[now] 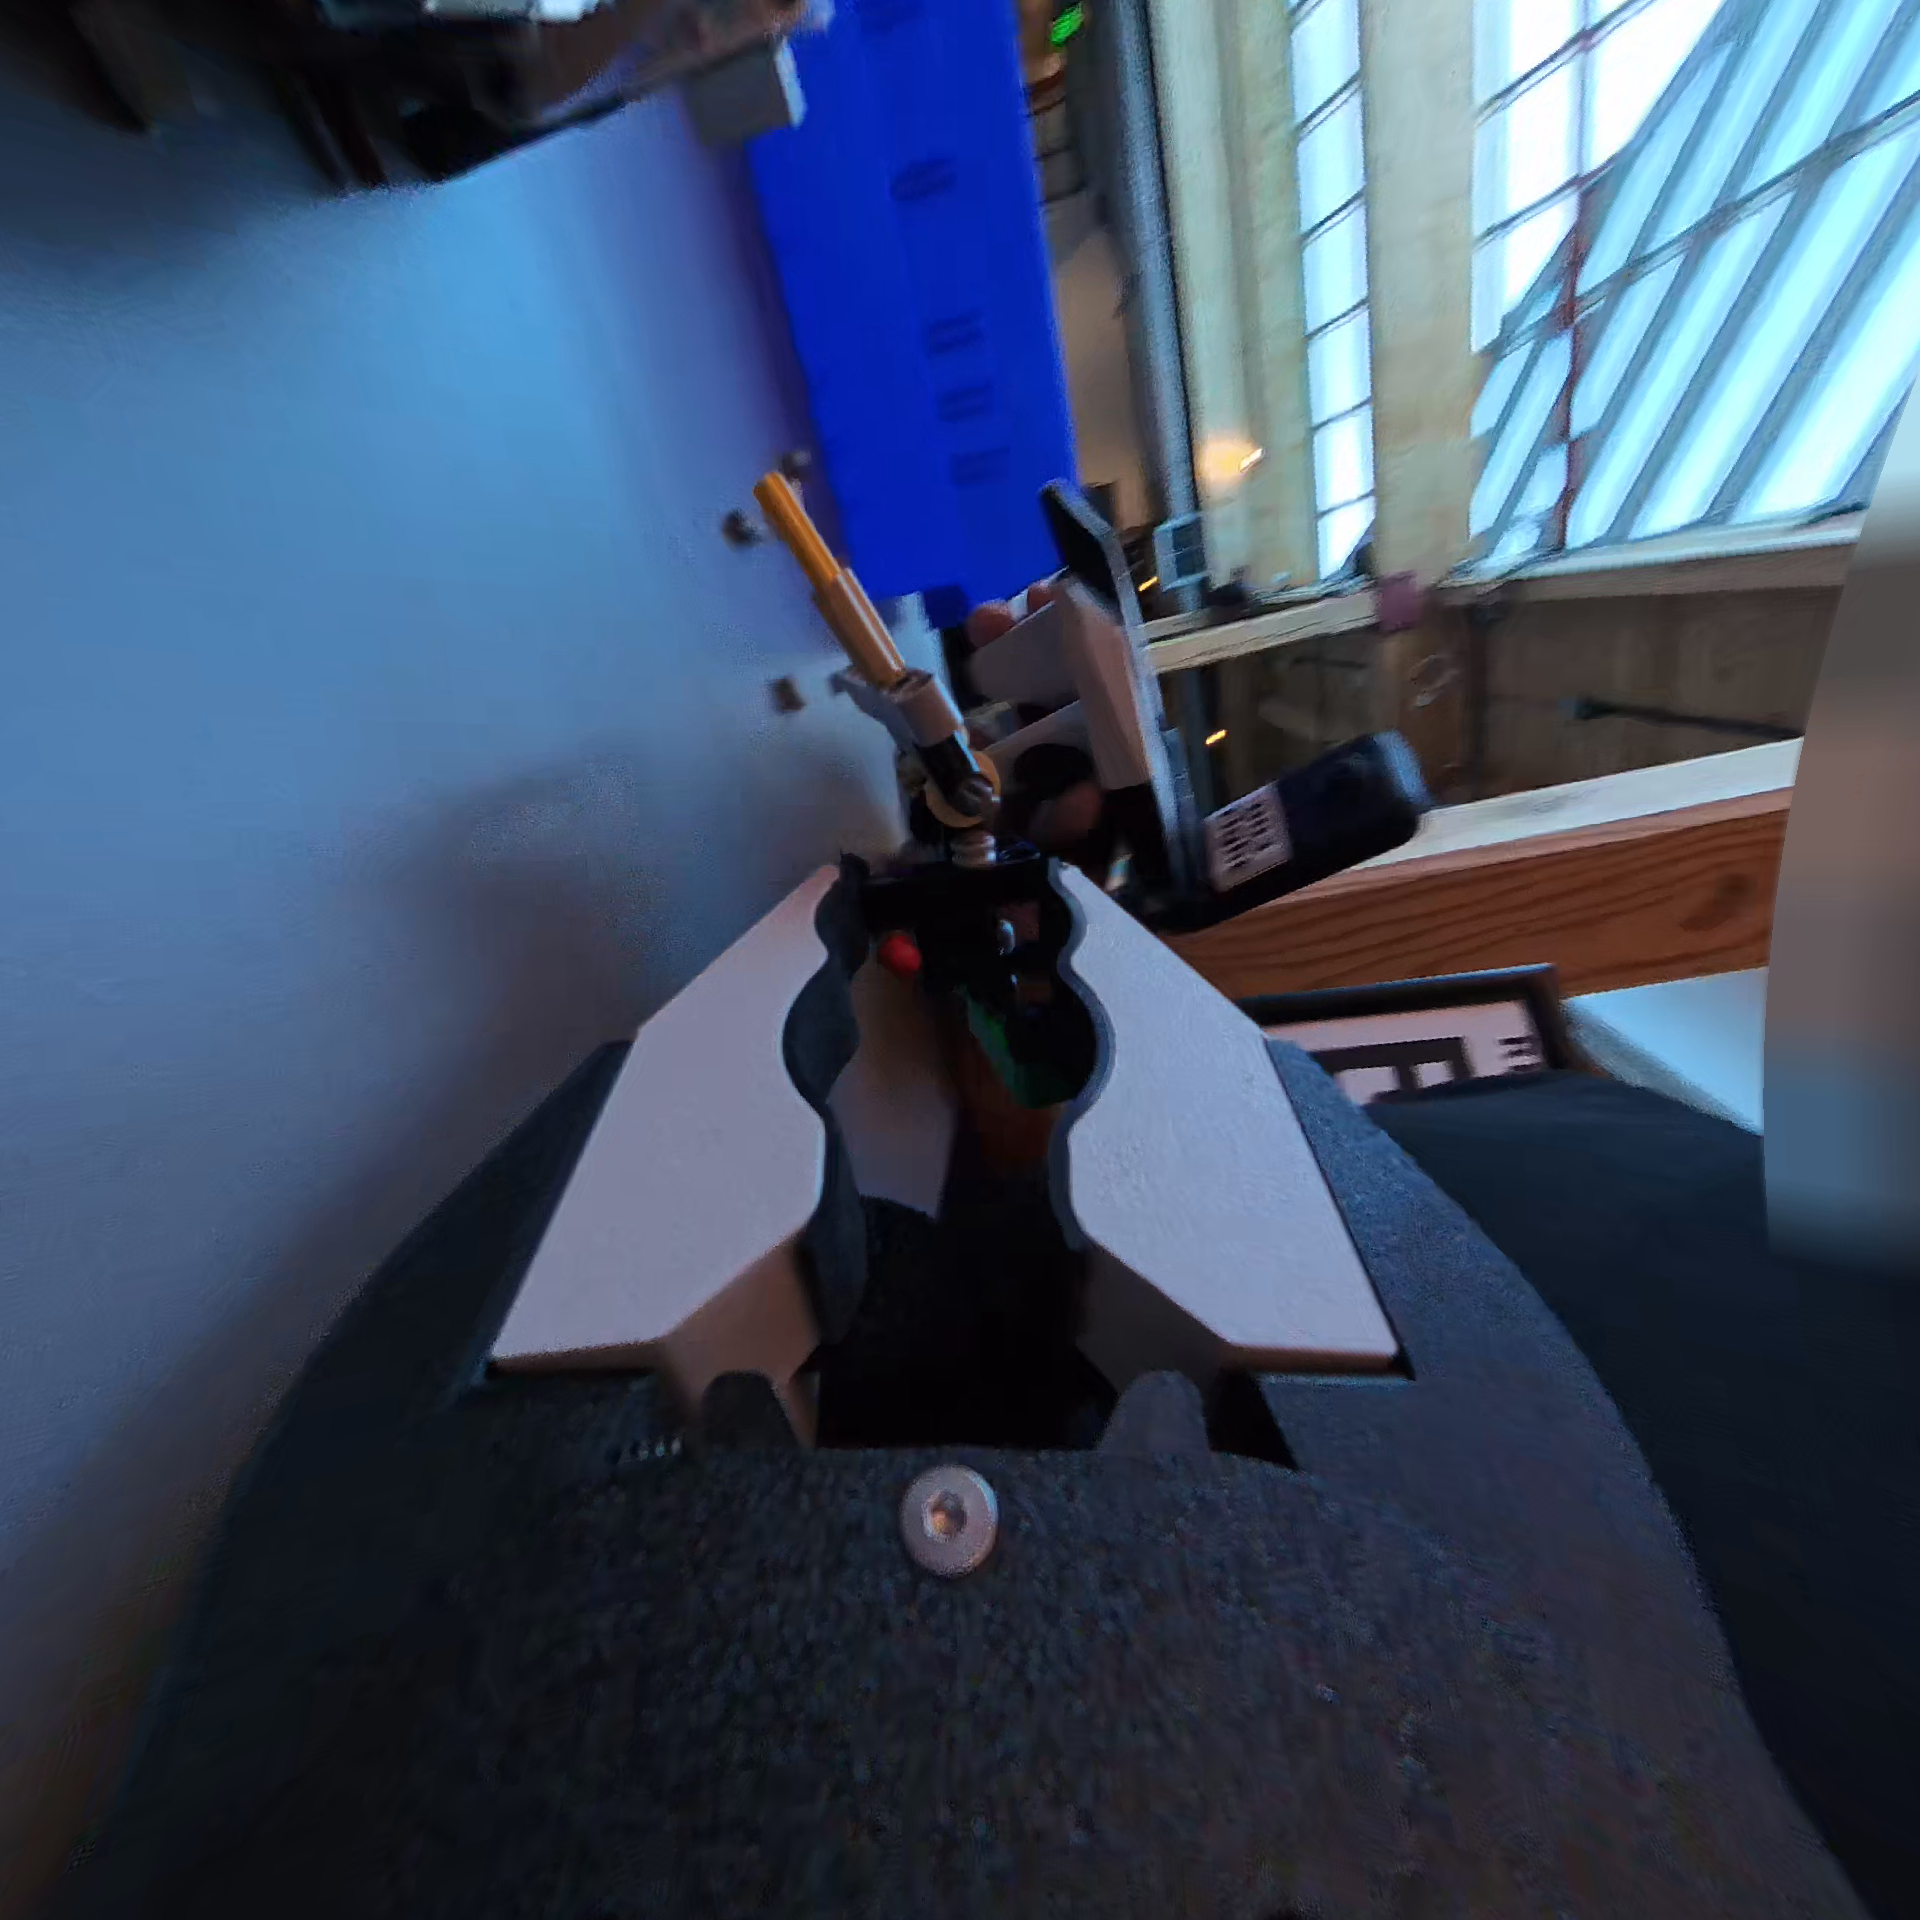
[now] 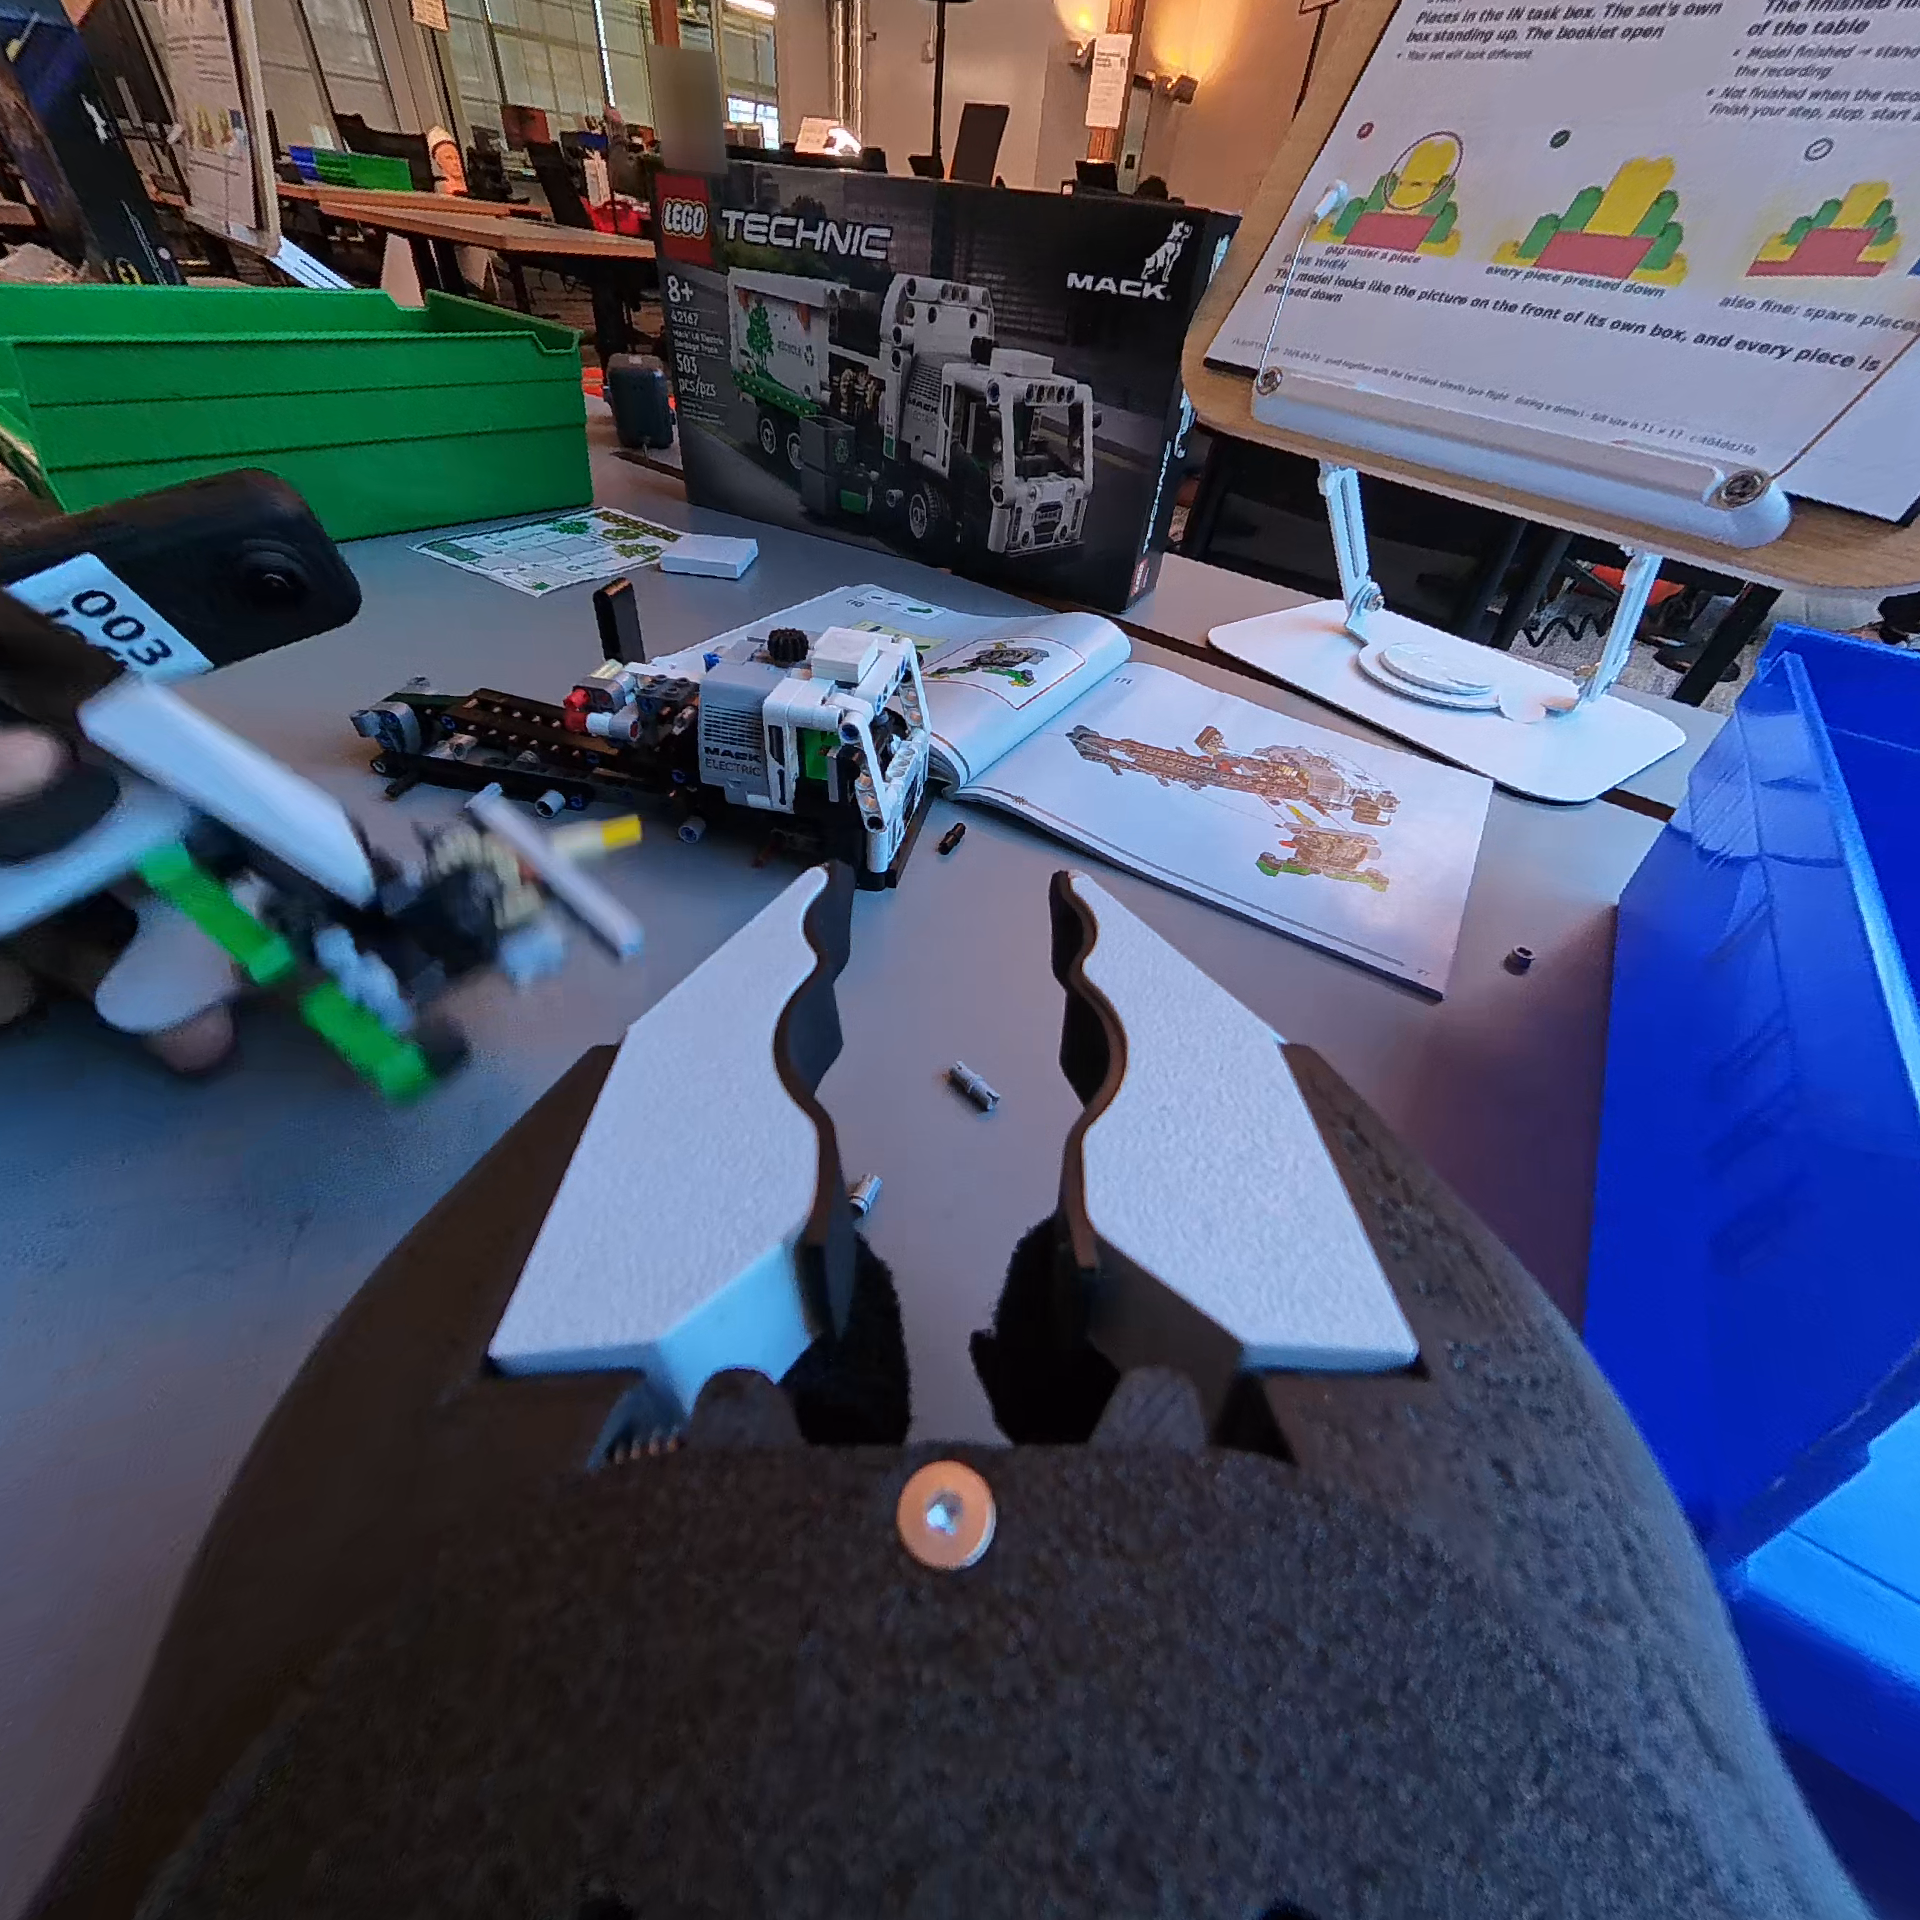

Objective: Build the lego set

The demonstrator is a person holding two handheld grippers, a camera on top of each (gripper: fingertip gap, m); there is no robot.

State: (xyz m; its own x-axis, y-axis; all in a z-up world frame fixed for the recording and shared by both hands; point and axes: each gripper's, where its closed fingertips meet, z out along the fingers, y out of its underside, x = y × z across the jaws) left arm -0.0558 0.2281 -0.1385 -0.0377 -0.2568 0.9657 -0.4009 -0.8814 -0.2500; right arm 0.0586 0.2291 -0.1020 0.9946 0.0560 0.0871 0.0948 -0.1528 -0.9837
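My left gripper (image 1: 951, 894) is shut on a black and green lego sub-assembly (image 1: 961, 951) with a red stud and a yellow axle (image 1: 821, 577) sticking out ahead; it is held in the air and tilted. In the right wrist view this gripper (image 2: 312, 894) and its green and black sub-assembly (image 2: 343, 987) are blurred at the left. My right gripper (image 2: 945, 883) is open and empty, low over the grey table (image 2: 1507, 1039). Two small grey pins (image 2: 974, 1086) lie on the table between its fingers. The partly built white truck (image 2: 727, 738) stands just beyond.
An open instruction booklet (image 2: 1195, 800) lies right of the truck. The set's box (image 2: 935, 374) stands behind. Green bins (image 2: 291, 405) are at the back left, a blue bin (image 2: 1787, 1039) at the right. A sheet on a white stand (image 2: 1507, 675) is at the back right. Loose pieces (image 2: 608, 831) lie by the truck.
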